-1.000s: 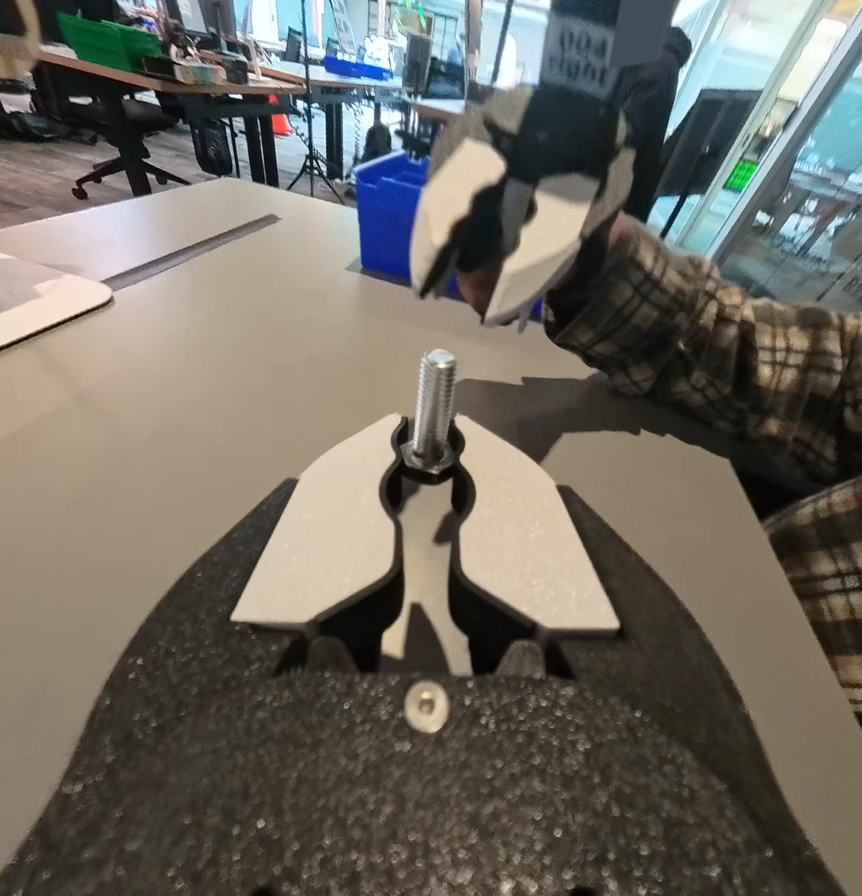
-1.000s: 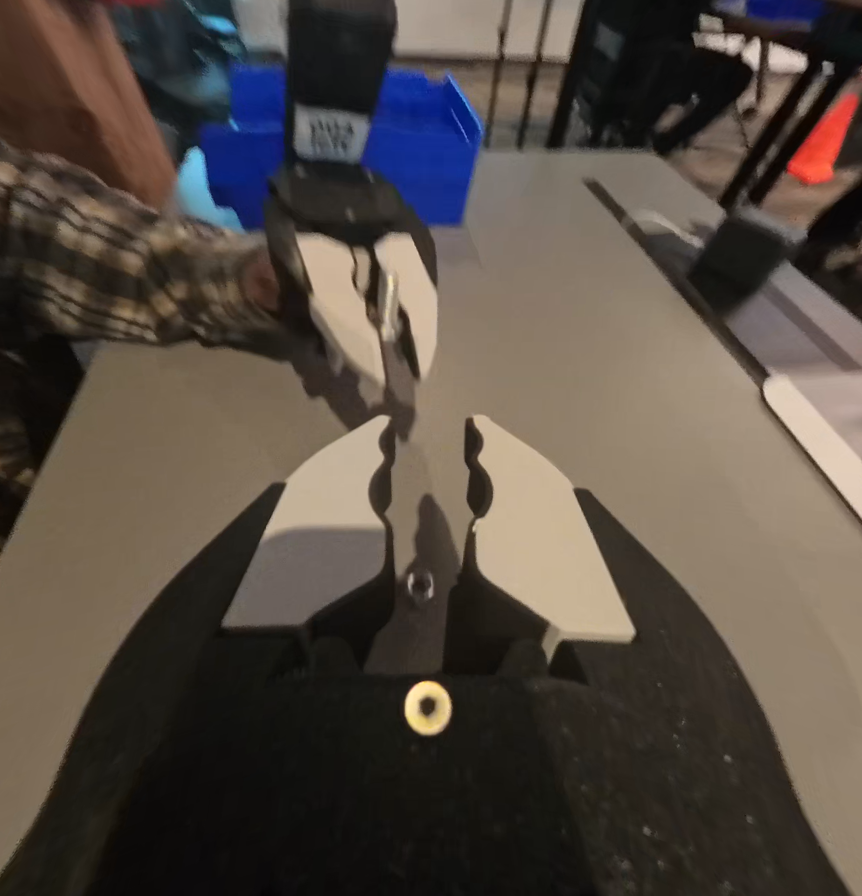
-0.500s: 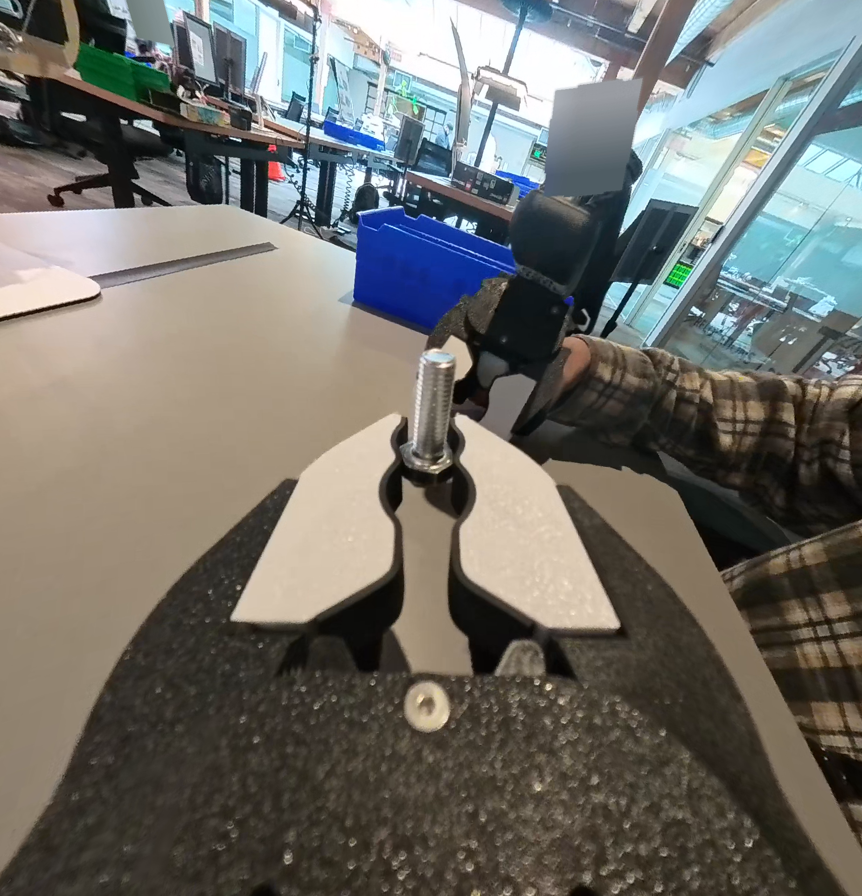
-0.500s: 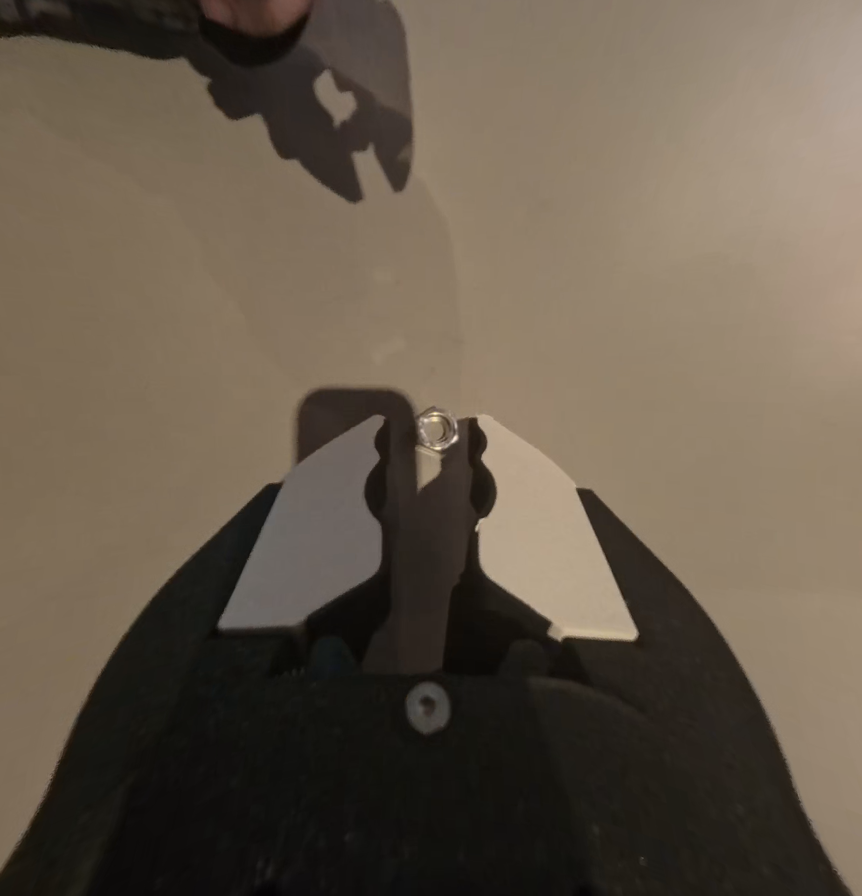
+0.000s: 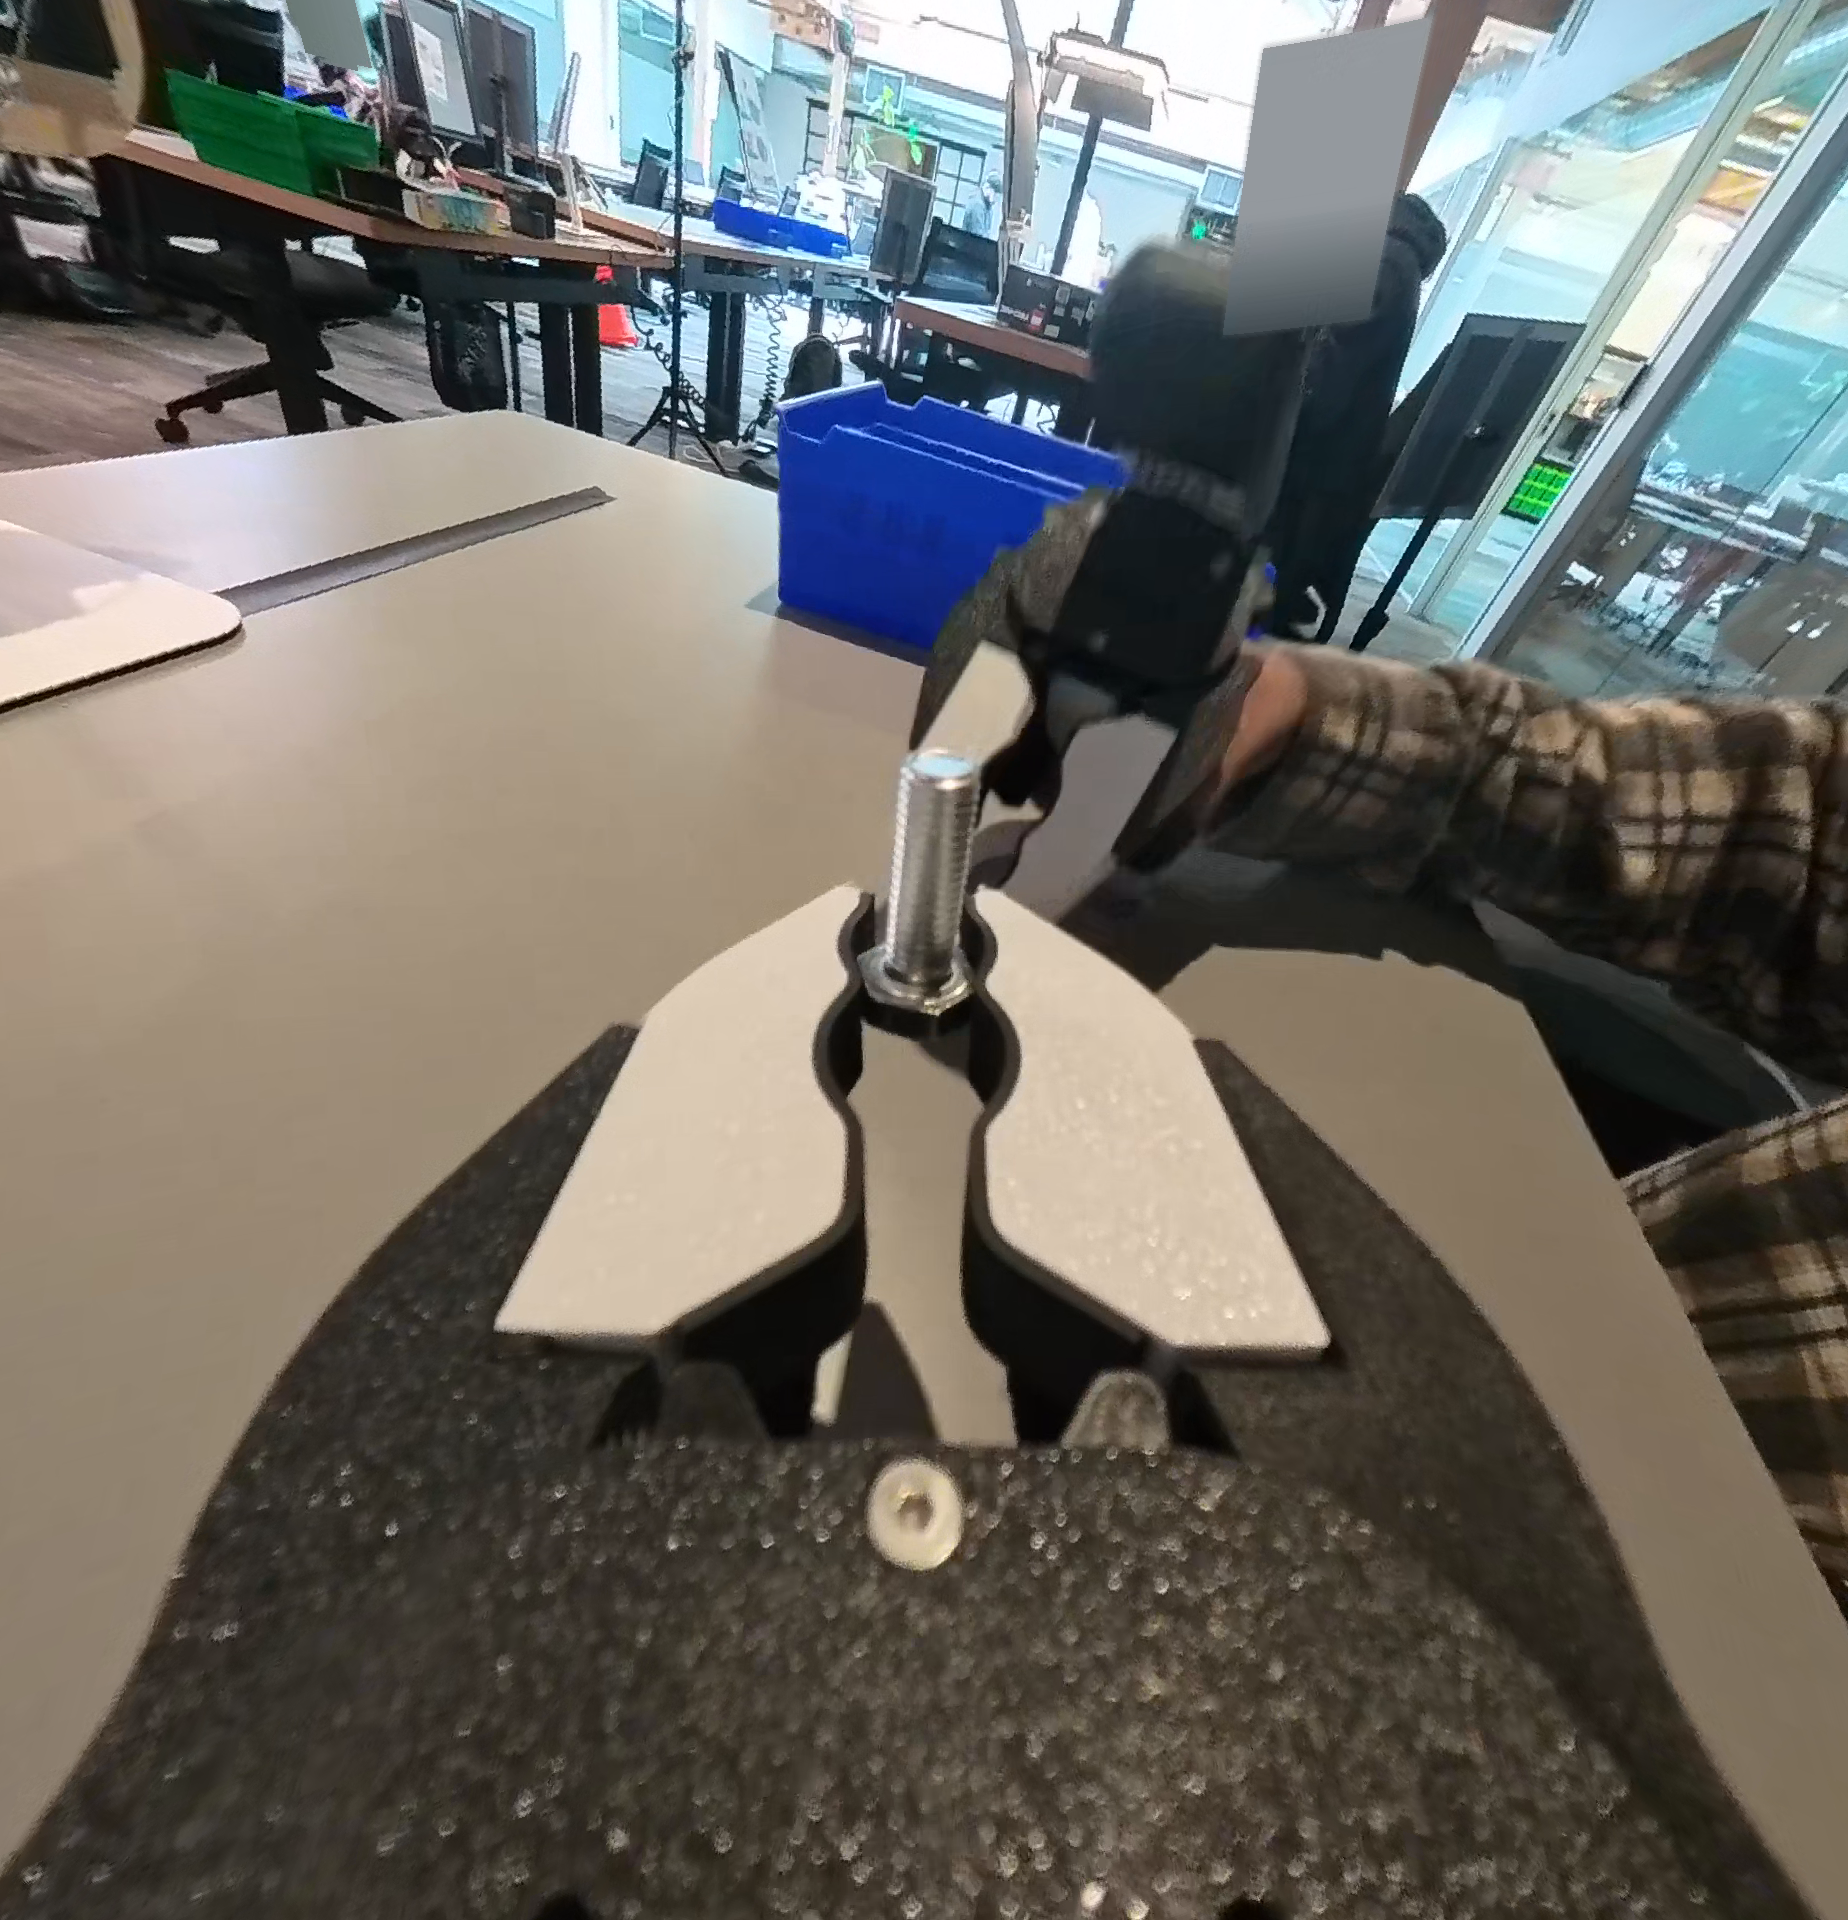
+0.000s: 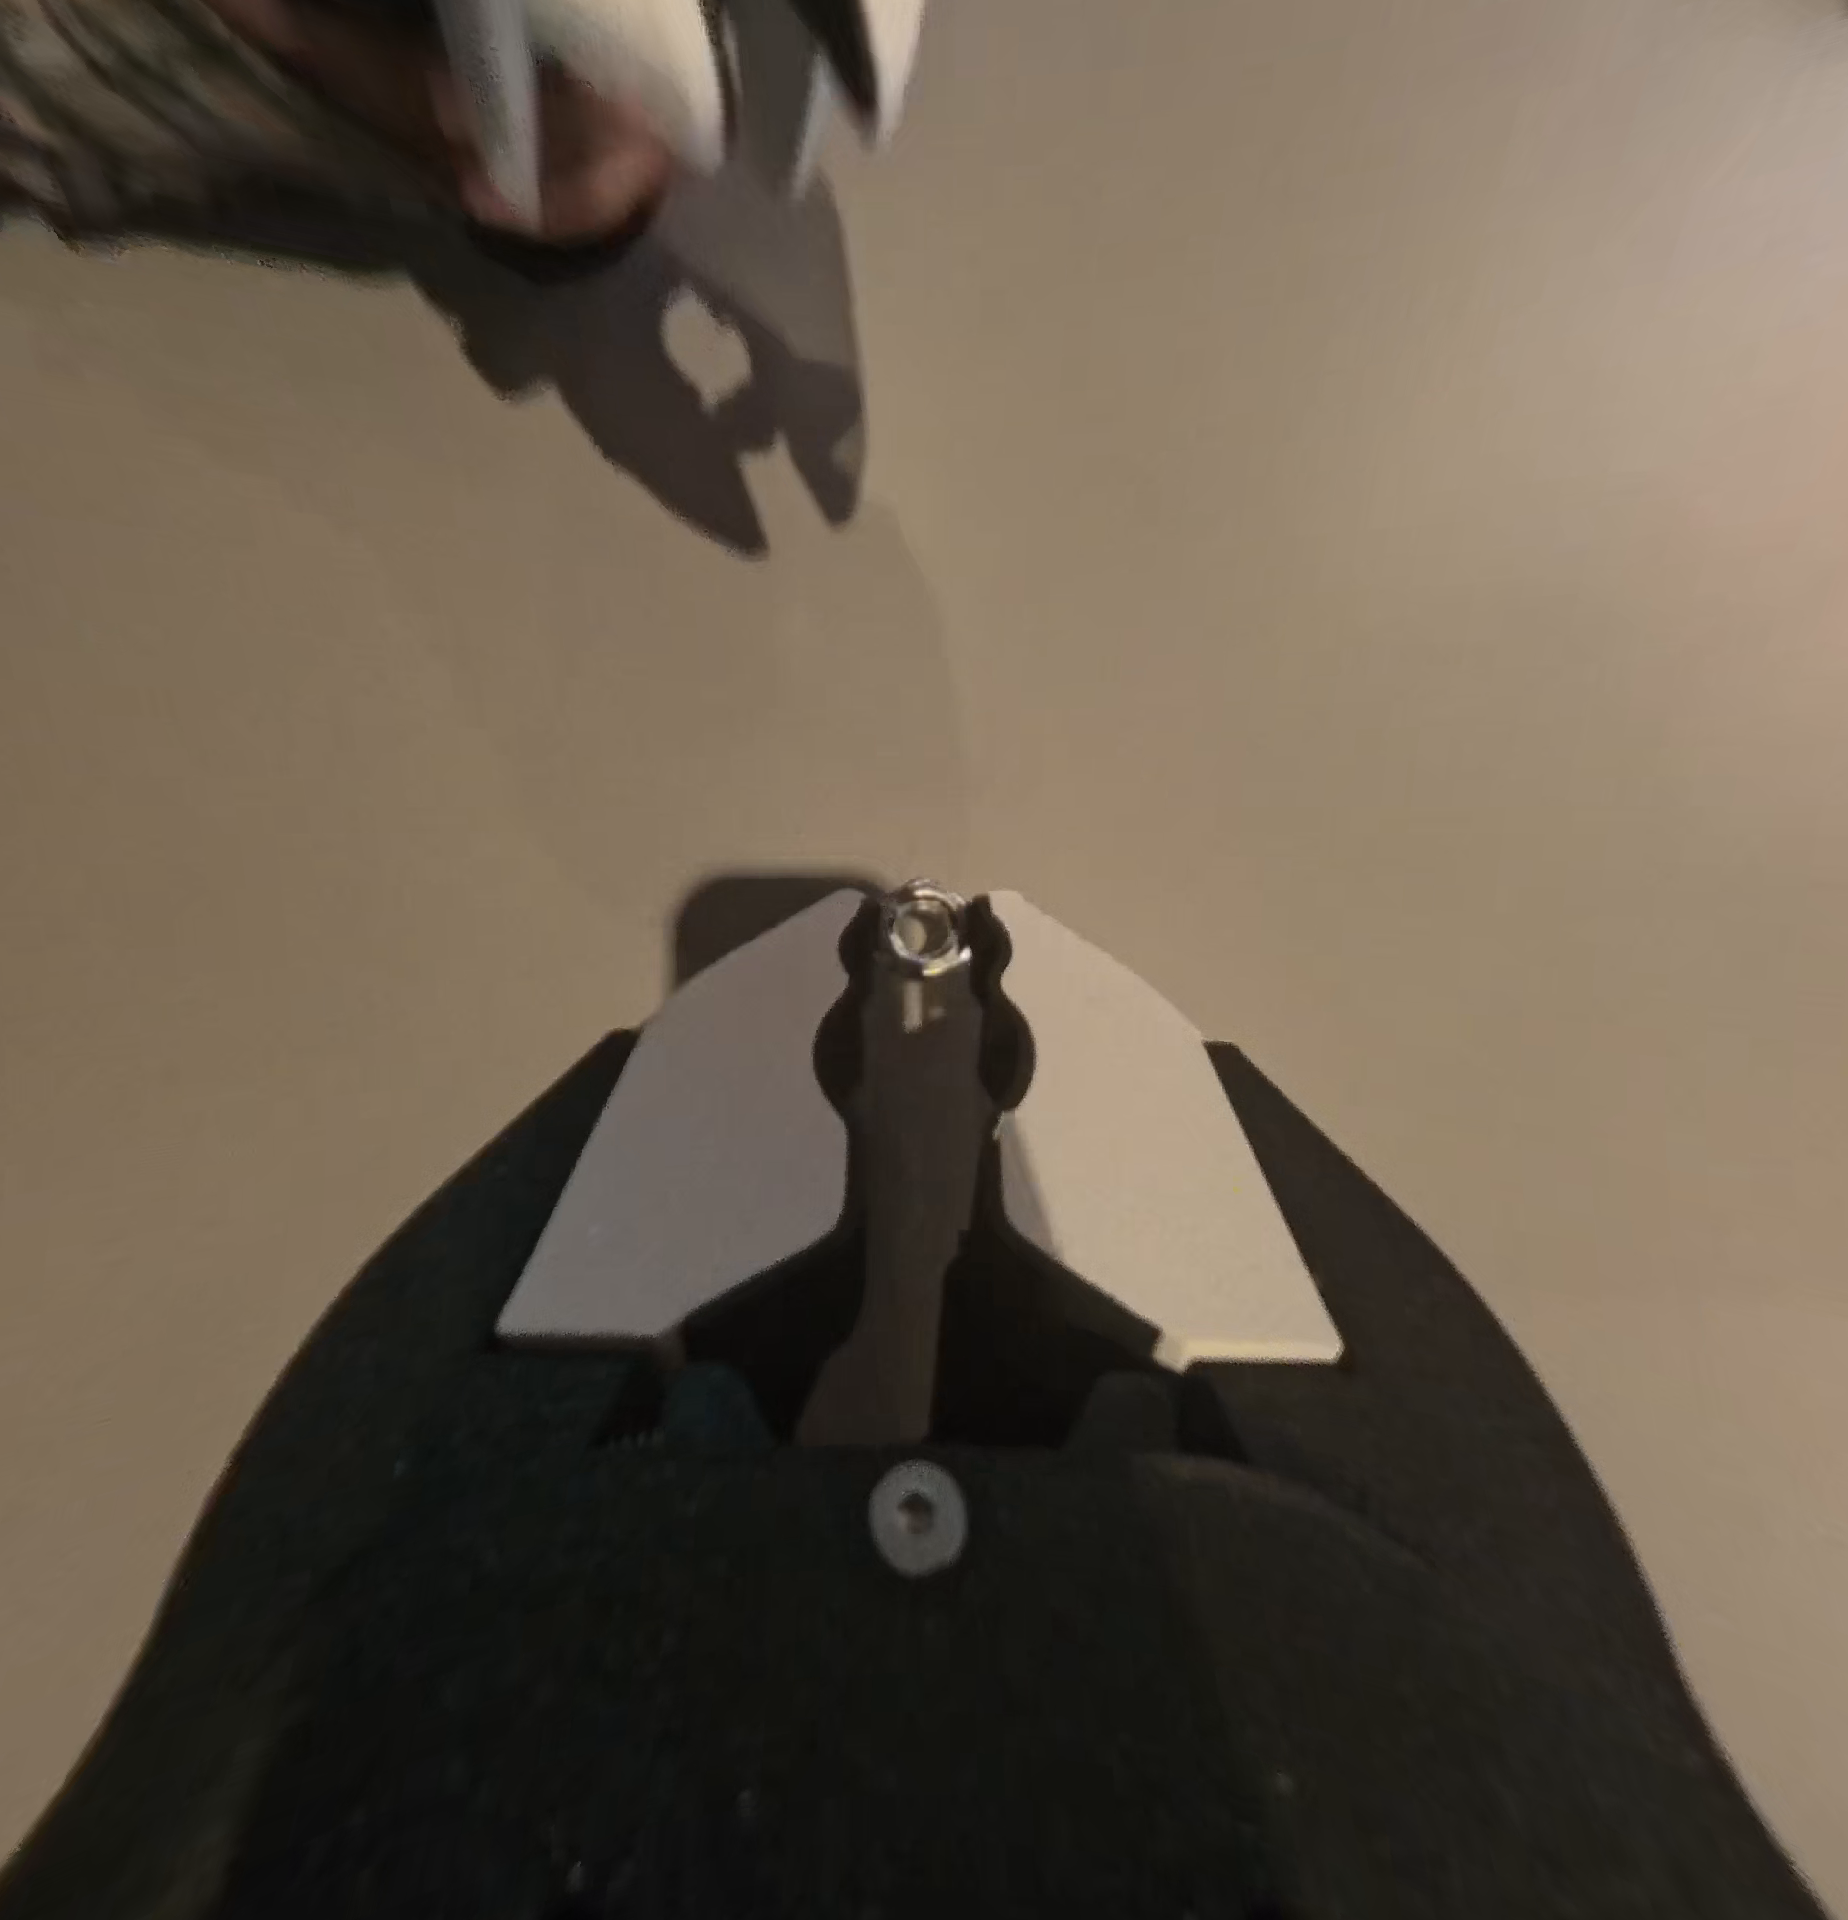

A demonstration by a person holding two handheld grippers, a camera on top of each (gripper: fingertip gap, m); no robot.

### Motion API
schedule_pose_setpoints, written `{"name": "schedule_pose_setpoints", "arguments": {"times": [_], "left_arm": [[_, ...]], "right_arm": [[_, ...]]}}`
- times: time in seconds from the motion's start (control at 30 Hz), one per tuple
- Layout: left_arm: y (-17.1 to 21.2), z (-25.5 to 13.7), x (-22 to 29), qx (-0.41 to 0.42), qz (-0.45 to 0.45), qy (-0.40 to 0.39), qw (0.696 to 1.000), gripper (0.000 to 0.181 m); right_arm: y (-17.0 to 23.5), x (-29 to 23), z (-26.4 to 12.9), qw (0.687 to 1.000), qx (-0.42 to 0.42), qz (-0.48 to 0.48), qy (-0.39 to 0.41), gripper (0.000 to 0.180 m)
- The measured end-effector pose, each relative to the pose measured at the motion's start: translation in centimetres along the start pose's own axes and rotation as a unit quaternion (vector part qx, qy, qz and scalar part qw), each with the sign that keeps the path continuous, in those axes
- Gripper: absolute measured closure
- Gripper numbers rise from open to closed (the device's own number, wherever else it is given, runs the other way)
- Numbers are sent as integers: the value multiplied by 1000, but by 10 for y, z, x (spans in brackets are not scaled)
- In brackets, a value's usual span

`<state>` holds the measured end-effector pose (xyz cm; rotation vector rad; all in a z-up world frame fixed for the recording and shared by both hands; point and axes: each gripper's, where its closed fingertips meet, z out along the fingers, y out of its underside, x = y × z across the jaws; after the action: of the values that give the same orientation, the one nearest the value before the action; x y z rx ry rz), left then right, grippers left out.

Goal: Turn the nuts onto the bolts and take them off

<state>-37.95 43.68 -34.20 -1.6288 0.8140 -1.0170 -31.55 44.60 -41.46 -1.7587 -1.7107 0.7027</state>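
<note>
Gripping the bolt (image 5: 928, 883) upright by its head, my left gripper (image 5: 915, 940) sits clamped — threads up. My right gripper (image 6: 922, 925) pinches the nut (image 6: 922, 928) above the table (image 6: 1315, 623).

Bolt (image 5: 925, 883) upright at centre of the left wrist view, head clamped between the left gripper (image 5: 915, 961) fingertips, above the table (image 5: 432, 831). Right gripper (image 5: 1055, 790) just behind and right of it, bin (image 5: 899, 540) farther back on the table, mat (image 5: 68, 634) at left edge. In the right wrist view, nut (image 6: 920, 930) between the right gripper's fingertips at centre, table beneath.
</note>
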Motion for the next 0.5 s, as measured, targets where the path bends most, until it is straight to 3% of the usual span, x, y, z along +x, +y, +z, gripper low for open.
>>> {"name": "schedule_pose_setpoints", "arguments": {"times": [0.03, 0.27, 0.5], "left_arm": [[1, 1, 1, -3, 3, -1, 1000, 166], [4, 10, 18, -29, 42, 3, 999, 166], [10, 16, 28, -59, 86, -6, 995, 166]], "right_arm": [[-14, -2, -10, 1000, 20, 4, -6, 163], [-122, -36, -60, 992, 86, -82, -38, 163], [-133, -45, -41, 991, 51, -104, -67, 163]]}}
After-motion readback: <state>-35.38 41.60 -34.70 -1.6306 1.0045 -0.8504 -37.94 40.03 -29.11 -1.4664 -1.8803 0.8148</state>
